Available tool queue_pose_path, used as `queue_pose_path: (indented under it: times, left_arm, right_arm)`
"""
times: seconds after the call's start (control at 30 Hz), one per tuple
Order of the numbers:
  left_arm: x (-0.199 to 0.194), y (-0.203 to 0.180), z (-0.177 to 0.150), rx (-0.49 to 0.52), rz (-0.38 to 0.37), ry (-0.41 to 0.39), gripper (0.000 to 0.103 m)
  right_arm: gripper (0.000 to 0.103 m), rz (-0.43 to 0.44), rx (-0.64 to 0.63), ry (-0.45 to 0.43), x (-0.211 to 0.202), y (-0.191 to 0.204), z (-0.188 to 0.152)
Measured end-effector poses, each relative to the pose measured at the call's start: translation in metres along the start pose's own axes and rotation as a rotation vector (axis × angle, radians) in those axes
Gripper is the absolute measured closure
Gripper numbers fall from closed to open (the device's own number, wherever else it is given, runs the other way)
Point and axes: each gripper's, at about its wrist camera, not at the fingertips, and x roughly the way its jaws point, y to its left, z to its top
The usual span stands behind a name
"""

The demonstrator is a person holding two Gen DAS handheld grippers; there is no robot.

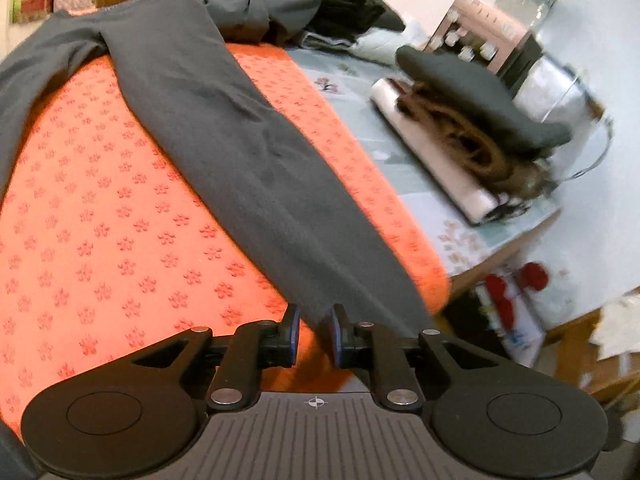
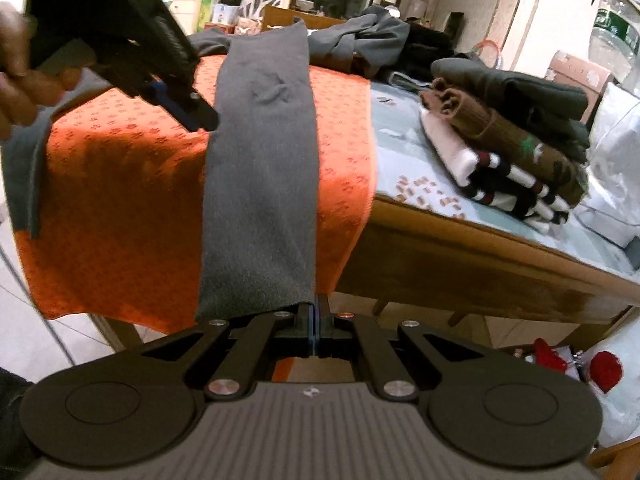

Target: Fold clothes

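Here the right gripper [image 2: 316,312] has its two fingers pressed together on the near corner of a dark grey garment [image 2: 260,184], pinching the hem so the cloth runs straight away from it. The left gripper [image 1: 316,328] has its fingers a little apart, with the near end of the same garment [image 1: 224,140] lying in the gap between them; whether the pads actually grip the cloth cannot be told from the left wrist view. From the right wrist view the left gripper [image 2: 202,118] shows up at the upper left, held by a hand [image 2: 20,76], its tip touching or just beside the long edge of the grey strip, further up the cloth.

The garment lies stretched lengthwise over an orange towel [image 2: 120,184] with a small flower pattern, which covers the near part of a wooden table [image 2: 460,248] and hangs over its front edge. Another part of the garment trails off over the towel's left side.

Beyond the towel, at the far end of the table, sits a loose heap of grey and black clothes [image 2: 360,40]. To the right, on a pale blue table cover [image 2: 400,140], is a stack of folded clothes [image 2: 512,148]: dark grey on top, brown beneath, striped and white pieces at the bottom. A clear plastic bag [image 2: 612,168] stands just beside that stack.
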Motion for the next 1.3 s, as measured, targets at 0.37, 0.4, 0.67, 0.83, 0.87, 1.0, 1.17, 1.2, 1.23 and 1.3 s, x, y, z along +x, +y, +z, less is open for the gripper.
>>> queue_pose_path:
  times: [0.37, 0.4, 0.67, 0.83, 0.87, 1.0, 1.17, 1.2, 1.23, 1.3]
  left_arm:
    - [0.005, -0.003, 0.0, 0.055, 0.039, -0.004, 0.085]
    - [0.004, -0.003, 0.0, 0.058, 0.04, -0.003, 0.085]
    - [0.005, 0.0, 0.002, 0.036, 0.03, 0.011, 0.086]
    - [0.004, 0.0, 0.001, 0.036, 0.032, 0.007, 0.086]
    - [0.004, 0.0, 0.001, 0.037, 0.032, 0.006, 0.086]
    - [0.004, 0.003, 0.002, 0.004, 0.025, 0.016, 0.087]
    - [0.002, 0.007, 0.005, -0.016, 0.018, 0.035, 0.088]
    - [-0.001, 0.01, 0.005, -0.027, 0.013, 0.016, 0.088]
    - [-0.004, 0.013, 0.006, -0.036, 0.006, -0.014, 0.088]
    - [-0.007, 0.016, 0.012, -0.026, 0.007, -0.054, 0.088]
  right_arm:
    - [0.079, 0.117, 0.173, -0.037, 0.006, -0.027, 0.026]
    - [0.077, 0.123, 0.189, -0.054, 0.011, -0.031, 0.033]
    - [0.068, 0.187, 0.277, -0.106, 0.057, -0.059, 0.087]
    - [0.068, 0.193, 0.252, -0.066, 0.096, -0.055, 0.105]
    - [0.07, 0.194, 0.239, -0.051, 0.102, -0.053, 0.107]
    - [0.101, 0.105, 0.136, -0.033, 0.11, -0.043, 0.11]
    - [0.102, 0.063, 0.126, -0.025, 0.11, -0.049, 0.12]
    - [0.101, 0.079, 0.119, -0.048, 0.109, -0.046, 0.126]
    - [0.1, 0.103, 0.11, -0.068, 0.108, -0.043, 0.132]
    - [0.1, 0.167, 0.081, -0.092, 0.113, -0.033, 0.141]
